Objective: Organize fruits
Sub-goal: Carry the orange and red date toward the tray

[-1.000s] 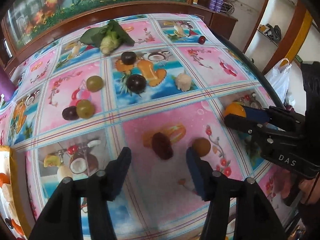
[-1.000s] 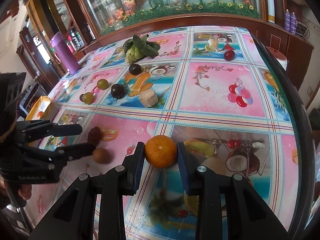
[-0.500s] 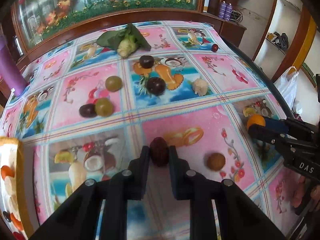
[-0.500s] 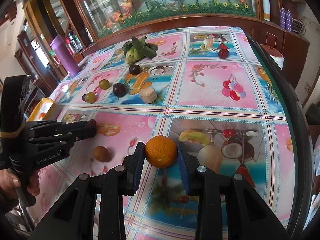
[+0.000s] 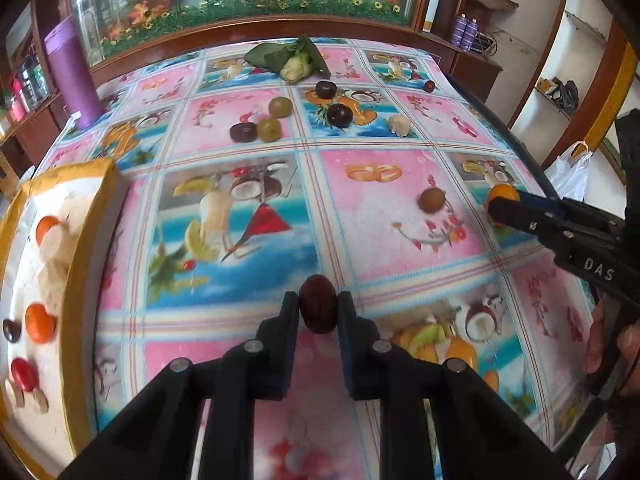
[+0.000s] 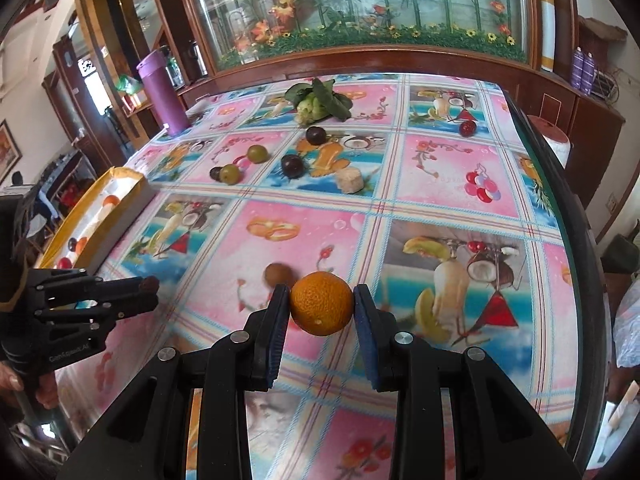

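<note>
Above the tablecloth (image 5: 380, 216), left gripper (image 5: 319, 308) is clamping a dark red fruit (image 5: 318, 309), right gripper (image 6: 321, 310) is gripping an orange (image 6: 321, 309); both are carrying. Next, prob: toward yellow tray (image 5: 100, 184), then release.

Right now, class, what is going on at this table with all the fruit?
A person is sorting fruit with two tools. The left hand-held gripper is shut on a dark red, wrinkled date-like fruit, and the right hand-held gripper is shut on a round orange tangerine. A yellow-rimmed white tray at the left edge already holds several fruits. A small brown round fruit and others lie on the patterned tablecloth.
</note>
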Tool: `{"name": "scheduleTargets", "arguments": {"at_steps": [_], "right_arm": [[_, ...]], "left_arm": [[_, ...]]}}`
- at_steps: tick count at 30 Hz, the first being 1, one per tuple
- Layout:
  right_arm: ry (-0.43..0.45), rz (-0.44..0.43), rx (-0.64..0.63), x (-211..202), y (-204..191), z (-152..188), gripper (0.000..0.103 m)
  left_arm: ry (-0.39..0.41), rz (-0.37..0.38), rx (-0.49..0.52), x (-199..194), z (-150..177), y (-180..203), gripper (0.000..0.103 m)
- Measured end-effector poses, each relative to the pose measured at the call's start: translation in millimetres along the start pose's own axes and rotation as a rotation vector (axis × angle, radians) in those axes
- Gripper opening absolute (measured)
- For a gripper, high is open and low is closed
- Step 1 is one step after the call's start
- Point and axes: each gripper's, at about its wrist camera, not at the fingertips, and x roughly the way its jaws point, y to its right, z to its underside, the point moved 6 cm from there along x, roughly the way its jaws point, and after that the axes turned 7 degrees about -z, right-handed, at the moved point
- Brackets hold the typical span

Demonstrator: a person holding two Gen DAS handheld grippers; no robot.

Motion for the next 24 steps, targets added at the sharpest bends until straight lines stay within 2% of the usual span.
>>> {"name": "scheduleTargets", "arguments": {"at_steps": [11, 24], "right_arm": [[-0.037, -0.013, -0.045, 8, -72, 18, 0.032], [-0.069, -0.077, -0.124, 39, -156, 2, 0.032]], "left_arm": [[0.058, 0.012, -0.066, -39, 18, -48, 0.022], [0.097, -0.027, -0.175, -61, 34, -128, 0.022]]}}
